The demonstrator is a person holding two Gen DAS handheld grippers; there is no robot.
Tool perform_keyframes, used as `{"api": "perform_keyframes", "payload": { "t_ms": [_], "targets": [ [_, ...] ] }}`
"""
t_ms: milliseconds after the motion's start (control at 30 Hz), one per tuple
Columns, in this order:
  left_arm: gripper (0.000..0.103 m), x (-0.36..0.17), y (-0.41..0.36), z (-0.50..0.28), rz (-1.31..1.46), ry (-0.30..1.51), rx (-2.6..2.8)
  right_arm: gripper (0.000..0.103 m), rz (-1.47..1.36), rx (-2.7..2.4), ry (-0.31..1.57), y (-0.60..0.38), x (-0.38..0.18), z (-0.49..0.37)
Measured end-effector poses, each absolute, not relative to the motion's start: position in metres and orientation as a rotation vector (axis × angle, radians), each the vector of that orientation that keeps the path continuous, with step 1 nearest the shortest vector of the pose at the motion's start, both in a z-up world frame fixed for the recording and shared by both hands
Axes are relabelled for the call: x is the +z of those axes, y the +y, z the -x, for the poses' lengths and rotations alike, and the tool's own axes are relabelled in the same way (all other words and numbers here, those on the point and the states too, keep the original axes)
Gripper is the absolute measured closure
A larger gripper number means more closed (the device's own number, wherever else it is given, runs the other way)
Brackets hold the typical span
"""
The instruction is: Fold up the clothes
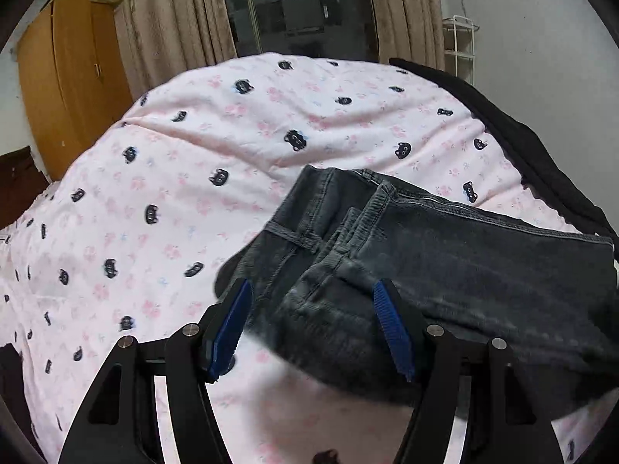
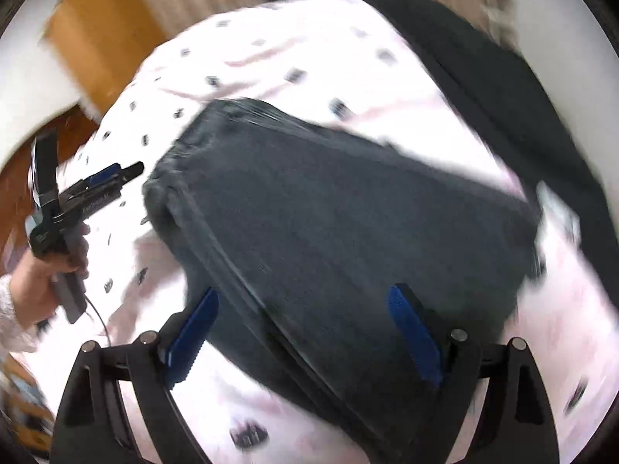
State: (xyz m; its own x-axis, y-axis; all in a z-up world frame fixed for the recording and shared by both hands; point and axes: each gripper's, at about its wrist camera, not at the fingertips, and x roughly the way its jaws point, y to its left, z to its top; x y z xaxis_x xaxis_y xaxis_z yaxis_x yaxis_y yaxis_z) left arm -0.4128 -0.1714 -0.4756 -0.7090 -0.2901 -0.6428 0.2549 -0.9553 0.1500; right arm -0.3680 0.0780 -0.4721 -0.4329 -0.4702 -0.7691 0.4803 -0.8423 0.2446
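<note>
A pair of dark grey jeans (image 1: 445, 255) lies folded on a pink bedspread (image 1: 193, 178) printed with black cat faces. In the left wrist view my left gripper (image 1: 313, 290) is open, its blue-padded fingers (image 1: 232, 321) spread over the near waistband end of the jeans without gripping. In the right wrist view, which is motion-blurred, my right gripper (image 2: 301, 297) is open above the jeans (image 2: 340, 224). The left gripper (image 2: 112, 178) also shows there, hand-held at the left, beside the jeans' edge.
A black garment (image 1: 541, 154) lies along the bed's right edge, also in the right wrist view (image 2: 503, 77). A wooden wardrobe (image 1: 69, 89) stands at the back left, curtains and a dark glass door (image 1: 301, 4) behind the bed, a white rack (image 1: 460, 46) at the back right.
</note>
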Motion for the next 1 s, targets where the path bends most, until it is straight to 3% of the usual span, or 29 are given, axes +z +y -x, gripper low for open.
{"api": "perform_keyframes", "payload": {
  "t_ms": [200,233,300,333,367,567,700,867,1000],
  "targets": [
    [0.042,-0.456,-0.195,0.388,-0.941,-0.046,-2.645,0.014,-0.996,-2.137,0.364,-0.068,-0.461,0.389],
    [0.042,-0.453,-0.202,0.385,-0.940,-0.031,-2.637,0.019,-0.985,-2.107,0.379,-0.088,-0.463,0.394],
    [0.042,-0.448,-0.218,0.376,-0.924,0.030,-2.622,0.040,-0.991,-2.064,0.367,-0.115,-0.469,0.406],
    [0.042,-0.446,-0.226,0.372,-0.916,0.060,-2.614,0.056,-1.014,-2.051,0.357,-0.128,-0.473,0.414],
    [0.042,-0.445,-0.233,0.367,-0.909,0.096,-2.609,0.059,-1.042,-2.043,0.346,-0.138,-0.476,0.423],
    [0.042,-0.453,-0.259,0.344,-0.902,0.284,-2.587,0.055,-1.140,-2.012,0.387,-0.183,-0.508,0.453],
    [0.042,-0.464,-0.265,0.328,-0.918,0.373,-2.585,0.055,-1.162,-2.029,0.294,-0.175,-0.510,0.462],
    [0.042,-0.472,-0.267,0.317,-0.936,0.403,-2.588,0.049,-1.150,-2.078,0.299,-0.164,-0.504,0.461],
    [0.042,-0.474,-0.269,0.315,-0.946,0.421,-2.586,0.049,-1.176,-2.048,0.337,-0.179,-0.514,0.464]
  ]
}}
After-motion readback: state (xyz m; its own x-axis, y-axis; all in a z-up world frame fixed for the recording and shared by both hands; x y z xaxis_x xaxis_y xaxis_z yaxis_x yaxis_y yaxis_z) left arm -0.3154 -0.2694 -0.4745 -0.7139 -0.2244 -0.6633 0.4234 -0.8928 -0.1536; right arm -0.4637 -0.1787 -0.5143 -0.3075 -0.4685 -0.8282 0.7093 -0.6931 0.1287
